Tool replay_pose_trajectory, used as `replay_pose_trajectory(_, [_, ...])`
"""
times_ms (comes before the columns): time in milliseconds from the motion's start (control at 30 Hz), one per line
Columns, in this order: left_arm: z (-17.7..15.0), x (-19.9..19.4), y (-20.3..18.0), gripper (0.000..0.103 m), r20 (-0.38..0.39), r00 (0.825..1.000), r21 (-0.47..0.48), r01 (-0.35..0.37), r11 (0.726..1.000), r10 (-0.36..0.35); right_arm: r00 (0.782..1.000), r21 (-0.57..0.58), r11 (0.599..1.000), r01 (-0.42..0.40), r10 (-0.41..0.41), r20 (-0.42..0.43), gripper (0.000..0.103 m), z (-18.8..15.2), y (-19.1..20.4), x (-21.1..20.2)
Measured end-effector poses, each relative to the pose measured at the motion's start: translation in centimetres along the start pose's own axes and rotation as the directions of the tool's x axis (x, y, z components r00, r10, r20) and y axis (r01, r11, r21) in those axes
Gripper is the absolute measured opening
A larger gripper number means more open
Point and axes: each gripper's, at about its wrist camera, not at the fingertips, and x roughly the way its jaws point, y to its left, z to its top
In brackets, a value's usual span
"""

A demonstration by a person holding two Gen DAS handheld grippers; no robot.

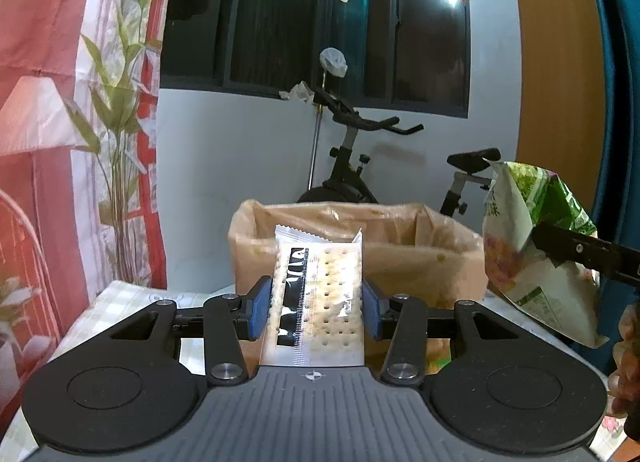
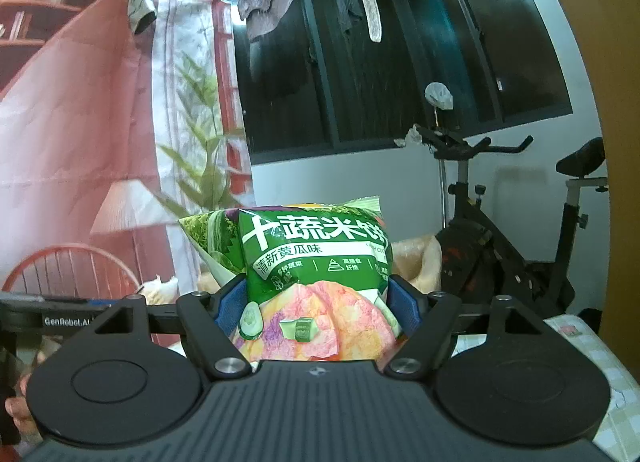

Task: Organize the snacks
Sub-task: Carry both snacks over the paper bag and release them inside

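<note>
Left wrist: cracker pack clamped between fingers.

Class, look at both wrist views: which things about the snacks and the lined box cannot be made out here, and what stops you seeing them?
- Left wrist view: the lined box's contents, hidden behind its near wall and the cracker packet.
- Right wrist view: the green snack bag's lower end, hidden behind the right tool.
- Left wrist view: the cracker packet's label, blurred.

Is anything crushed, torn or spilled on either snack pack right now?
Nothing spilled or torn shows. The clear-wrapped cracker pack sits straight in the left gripper. The green puffy rice-cracker bag bulges around the right gripper, dented by the squeeze but sealed as far as visible.
</note>
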Motion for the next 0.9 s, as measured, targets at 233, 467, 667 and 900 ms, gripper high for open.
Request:
replay_pose_trajectory(233, [3.0,2.3,1.3,0.049,0.010,1.000,-0.021,0.007,1.000,-0.007,1.000,0.053,0.998,-0.018,0.018,0.009,0.075,2.9,-1.1,3.7])
replay_pose_trajectory(467, [6.0,5.8,2.3,0.049,0.016,1.000,-0.033,0.008,0.999,-0.008,1.000,0.050,0.999,-0.019,0.019,-0.007,0.075,6.0,-2.0,8.3])
replay_pose_trajectory(667, [7.8,10.2,2.5,0.049,-0.024,1.000,-0.025,-0.002,1.000,0.002,0.999,0.086,0.996,0.008,-0.003,-0.054,0.075,7.2,-3.2,13.7])
replay_pose_trajectory(900, [8.5,14.6,2.9,0.049,-0.100,0.995,-0.026,-0.010,1.000,0.008,0.968,0.124,0.991,0.051,-0.019,-0.249,0.075,6.0,-4.3,19.3])
